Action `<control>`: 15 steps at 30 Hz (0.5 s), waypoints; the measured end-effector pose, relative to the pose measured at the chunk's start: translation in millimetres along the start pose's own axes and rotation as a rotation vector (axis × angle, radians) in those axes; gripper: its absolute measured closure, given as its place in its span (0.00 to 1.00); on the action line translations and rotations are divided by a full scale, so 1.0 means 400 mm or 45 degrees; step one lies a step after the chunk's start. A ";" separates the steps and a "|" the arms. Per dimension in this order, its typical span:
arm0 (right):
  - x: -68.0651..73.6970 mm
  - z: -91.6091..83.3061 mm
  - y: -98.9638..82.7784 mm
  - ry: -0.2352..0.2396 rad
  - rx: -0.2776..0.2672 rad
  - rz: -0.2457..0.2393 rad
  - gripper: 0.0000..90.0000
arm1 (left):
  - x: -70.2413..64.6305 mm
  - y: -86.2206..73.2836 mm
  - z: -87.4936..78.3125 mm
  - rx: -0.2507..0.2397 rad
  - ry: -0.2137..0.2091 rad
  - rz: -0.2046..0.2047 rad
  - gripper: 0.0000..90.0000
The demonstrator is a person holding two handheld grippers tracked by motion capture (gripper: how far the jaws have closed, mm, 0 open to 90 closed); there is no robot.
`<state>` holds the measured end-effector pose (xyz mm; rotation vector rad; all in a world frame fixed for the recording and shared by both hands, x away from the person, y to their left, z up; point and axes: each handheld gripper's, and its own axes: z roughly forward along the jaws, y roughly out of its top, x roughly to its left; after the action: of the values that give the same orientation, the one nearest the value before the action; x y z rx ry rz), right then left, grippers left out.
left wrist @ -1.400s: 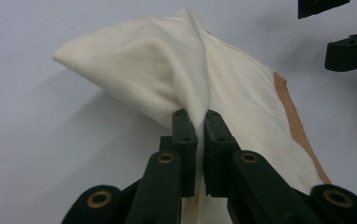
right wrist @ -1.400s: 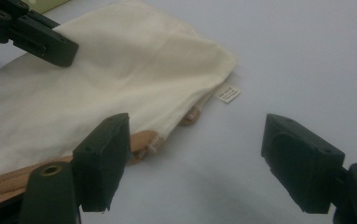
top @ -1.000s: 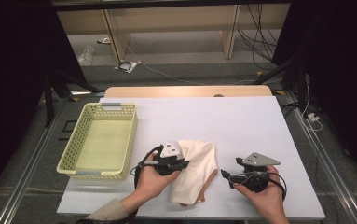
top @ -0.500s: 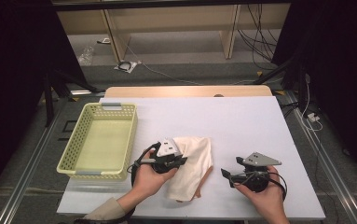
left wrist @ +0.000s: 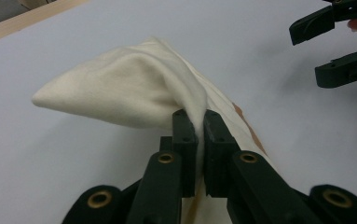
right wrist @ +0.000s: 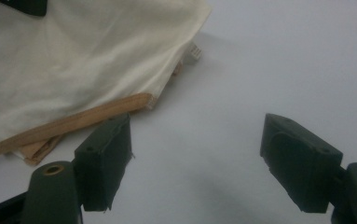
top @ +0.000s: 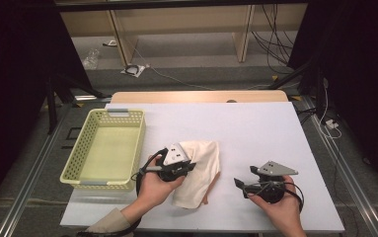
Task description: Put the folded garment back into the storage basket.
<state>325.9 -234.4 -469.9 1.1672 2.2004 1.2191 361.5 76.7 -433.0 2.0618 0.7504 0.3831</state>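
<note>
Cream cloth [top: 200, 170] lies on the white tabletop [top: 255, 128], near the front edge and just right of the yellow basket [top: 106, 148]. It is a soft, loosely folded piece with a tan edge along one side, which shows in the right gripper view as a brown band running under the pale fabric [right wrist: 73, 70].

The left gripper [top: 175, 168] sits over the left part of the cloth, held in the person's left hand [top: 154, 185]. In the left gripper view its two black fingers [left wrist: 185, 140] are clenched on a fold of the cloth [left wrist: 129, 88], the fabric pinched between them and rising from the pinch into a rounded, pointed hump that stands up off the tabletop. The rest of the cloth trails down past the fingers toward the bottom of that view.

The right gripper [top: 243, 183] rests to the right of the cloth, apart from it, in the person's right hand [top: 280, 207]. Its fingers [right wrist: 104, 158] are spread wide with only bare tabletop between them; the left one lies just beside the tan edge of the cloth, and I cannot tell whether it touches. A small white tag [right wrist: 194, 52] pokes out from under the cloth's corner.

The basket stands well left of both grippers, at the tabletop's left edge.
</note>
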 end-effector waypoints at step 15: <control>-0.001 0.000 0.001 0.002 -0.012 0.009 0.29 | 0.017 0.011 -0.016 -0.025 0.004 0.024 0.94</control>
<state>326.3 -234.8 -469.5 1.1719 2.1910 1.2331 365.1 83.4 -425.8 2.0516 0.7270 0.4032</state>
